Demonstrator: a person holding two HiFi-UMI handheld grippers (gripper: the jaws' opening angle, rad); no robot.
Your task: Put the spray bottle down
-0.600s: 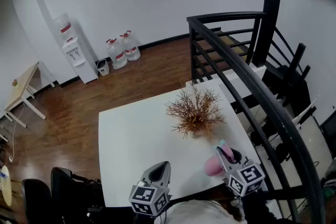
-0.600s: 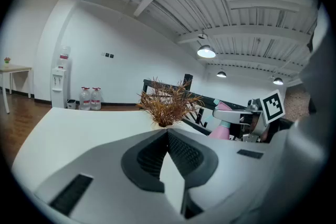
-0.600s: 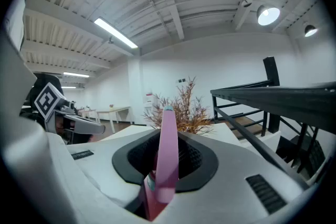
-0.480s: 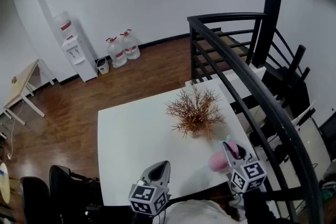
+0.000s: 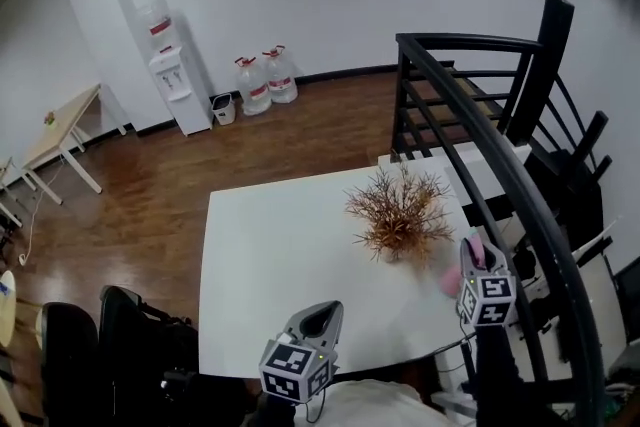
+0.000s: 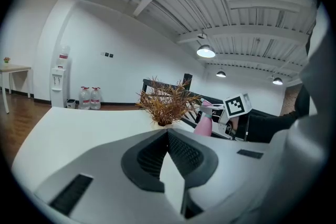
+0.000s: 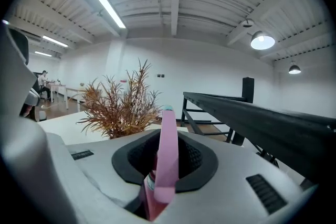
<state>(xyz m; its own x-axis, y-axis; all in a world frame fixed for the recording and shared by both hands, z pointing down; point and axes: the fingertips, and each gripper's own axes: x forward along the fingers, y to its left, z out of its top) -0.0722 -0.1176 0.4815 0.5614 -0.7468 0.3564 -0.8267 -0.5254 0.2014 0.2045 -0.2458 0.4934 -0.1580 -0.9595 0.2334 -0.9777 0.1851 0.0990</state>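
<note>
A pink spray bottle (image 5: pixel 450 281) stands upright near the right edge of the white table (image 5: pixel 270 255), just right of the dried plant (image 5: pixel 400 217). My right gripper (image 5: pixel 473 265) is shut on the bottle's neck. In the right gripper view its pink trigger (image 7: pixel 167 155) rises between the jaws. The left gripper view shows the bottle (image 6: pixel 203 123) beside the plant (image 6: pixel 165 102), with its base hidden. My left gripper (image 5: pixel 318 323) hovers at the table's near edge with its jaws together (image 6: pixel 168 134) and nothing in them.
A black stair railing (image 5: pixel 480 135) runs close along the table's right side. A black chair (image 5: pixel 130 335) stands at the near left corner. A water dispenser (image 5: pixel 175 75), water jugs (image 5: pixel 265 80) and a small table (image 5: pixel 60 130) are far off on the wooden floor.
The right gripper has carried the bottle further from me and to the right, closer to the plant and the table's right edge. The left gripper has stayed put. The head view has shifted.
</note>
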